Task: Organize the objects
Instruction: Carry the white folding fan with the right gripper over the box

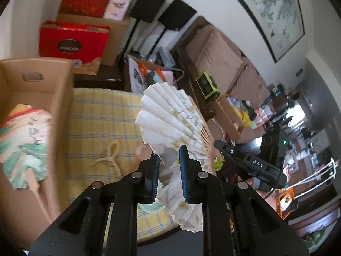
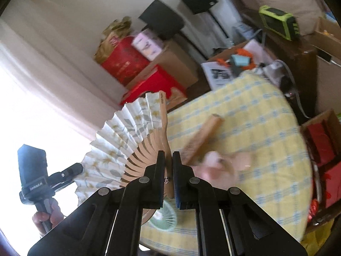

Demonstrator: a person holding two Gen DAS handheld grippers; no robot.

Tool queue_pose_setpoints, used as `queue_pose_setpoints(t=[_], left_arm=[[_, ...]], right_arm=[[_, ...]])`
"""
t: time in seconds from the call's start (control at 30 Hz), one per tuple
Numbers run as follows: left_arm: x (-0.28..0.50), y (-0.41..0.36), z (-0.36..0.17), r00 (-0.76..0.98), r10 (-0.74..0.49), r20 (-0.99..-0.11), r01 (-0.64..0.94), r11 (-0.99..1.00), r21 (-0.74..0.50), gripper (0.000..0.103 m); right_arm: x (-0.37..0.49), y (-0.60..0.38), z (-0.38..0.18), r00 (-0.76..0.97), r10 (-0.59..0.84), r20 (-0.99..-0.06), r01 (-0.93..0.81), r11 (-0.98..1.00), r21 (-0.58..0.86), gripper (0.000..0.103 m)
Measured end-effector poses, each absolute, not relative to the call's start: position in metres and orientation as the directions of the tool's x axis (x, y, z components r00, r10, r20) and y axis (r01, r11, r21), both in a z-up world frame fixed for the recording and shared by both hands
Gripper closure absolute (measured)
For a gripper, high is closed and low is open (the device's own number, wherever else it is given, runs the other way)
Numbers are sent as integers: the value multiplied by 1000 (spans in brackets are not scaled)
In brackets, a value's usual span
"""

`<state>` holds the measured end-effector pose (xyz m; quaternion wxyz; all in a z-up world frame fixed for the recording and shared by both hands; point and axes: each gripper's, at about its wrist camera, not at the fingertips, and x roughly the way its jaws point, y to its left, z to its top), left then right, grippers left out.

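Above the yellow checked tablecloth point(image 1: 102, 115), the paper fan point(image 1: 170, 119) hangs spread open between both tools, so the step in hand looks like folding it shut before stowing, perhaps in the cardboard box point(image 1: 61, 98). The right gripper point(image 2: 168, 177) is nearly closed, pinching the wooden guard stick. The left gripper point(image 1: 169, 170) stands partly open around the pleated paper; firm contact is unclear. Next, the pleats need drawing together.

My black right gripper point(image 1: 251, 162) reads "DAS" on its side; my left gripper's black camera block point(image 2: 35, 186) seems to read "GenRobot.AI".
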<state>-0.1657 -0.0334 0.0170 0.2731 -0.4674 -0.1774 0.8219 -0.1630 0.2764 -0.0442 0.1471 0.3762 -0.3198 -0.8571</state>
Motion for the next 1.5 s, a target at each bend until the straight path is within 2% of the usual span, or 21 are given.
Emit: queue_pose_setpoints(t=[0.37, 0.7, 1.03, 1.27, 1.37, 1.5], left_arm=[[-159, -152, 32, -528, 546, -650, -165, -817, -552, 87], [-154, -243, 17, -603, 487, -632, -51, -814, -579, 87], [-162, -292, -18, -620, 430, -656, 46, -815, -578, 87], [-181, -305, -46, -595, 375, -711, 102, -842, -529, 85], [-189, -309, -54, -581, 324, -746, 124, -871, -475, 82], [-198, -301, -69, -517, 276, -810, 129, -911, -392, 60]], right_arm=[[-213, 169, -14, -621, -571, -537, 152, -760, 632, 96], [-258, 73, -1, -560, -622, -547, 245, -755, 608, 96], [-296, 3, -13, -513, -618, -595, 299, -779, 552, 96], [-314, -26, -33, -517, -584, -626, 319, -810, 492, 96], [-317, -34, -44, -506, -571, -646, 338, -821, 461, 94], [-313, -39, -50, -519, -524, -675, 348, -851, 393, 89]])
